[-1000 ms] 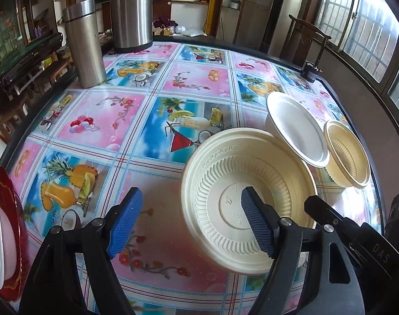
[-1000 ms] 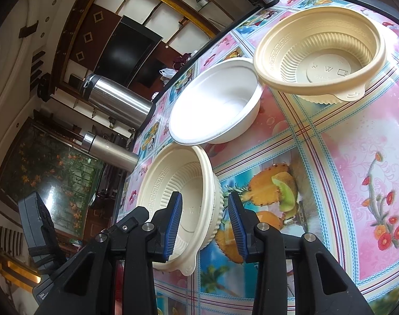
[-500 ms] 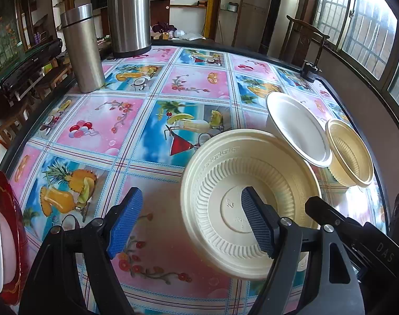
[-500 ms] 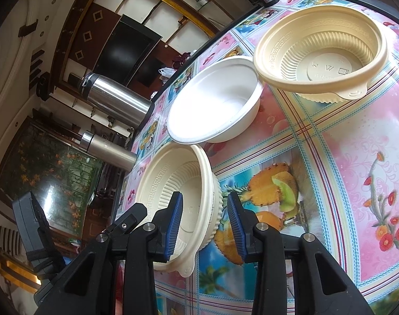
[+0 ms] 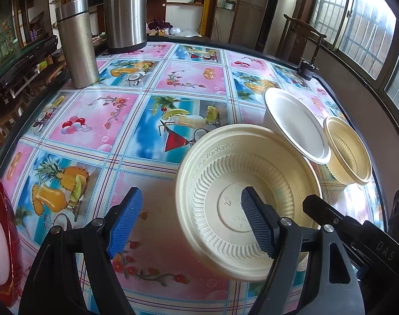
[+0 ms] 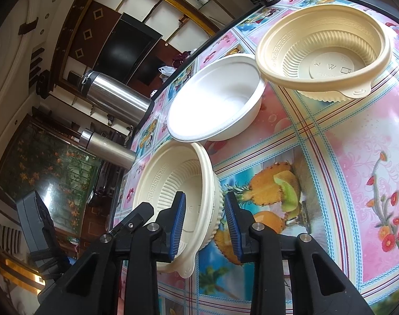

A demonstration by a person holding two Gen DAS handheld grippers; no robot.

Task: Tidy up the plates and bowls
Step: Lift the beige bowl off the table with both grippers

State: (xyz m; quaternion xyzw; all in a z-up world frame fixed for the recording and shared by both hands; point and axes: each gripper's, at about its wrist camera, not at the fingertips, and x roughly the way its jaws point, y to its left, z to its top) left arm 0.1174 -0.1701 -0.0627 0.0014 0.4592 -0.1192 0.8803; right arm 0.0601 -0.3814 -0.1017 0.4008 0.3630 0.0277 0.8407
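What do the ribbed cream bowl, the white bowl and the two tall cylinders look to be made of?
Ribbed cream bowl: likely thin moulded plastic, matte, with fluted walls and embossed base marks. White bowl: smooth, matte, thin-rimmed, probably foam or pulp; unclear. Two tall cylinders: brushed stainless steel, by the streaky reflections.

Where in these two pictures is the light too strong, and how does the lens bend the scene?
Left wrist view: the barred windows are washed out at top right, the glossy fruit-patterned tablecloth shows pale glare, and the table edge curves. Right wrist view: the white round bowl is overexposed on its inner left side, the room appears tilted and bent, the corners are dark.
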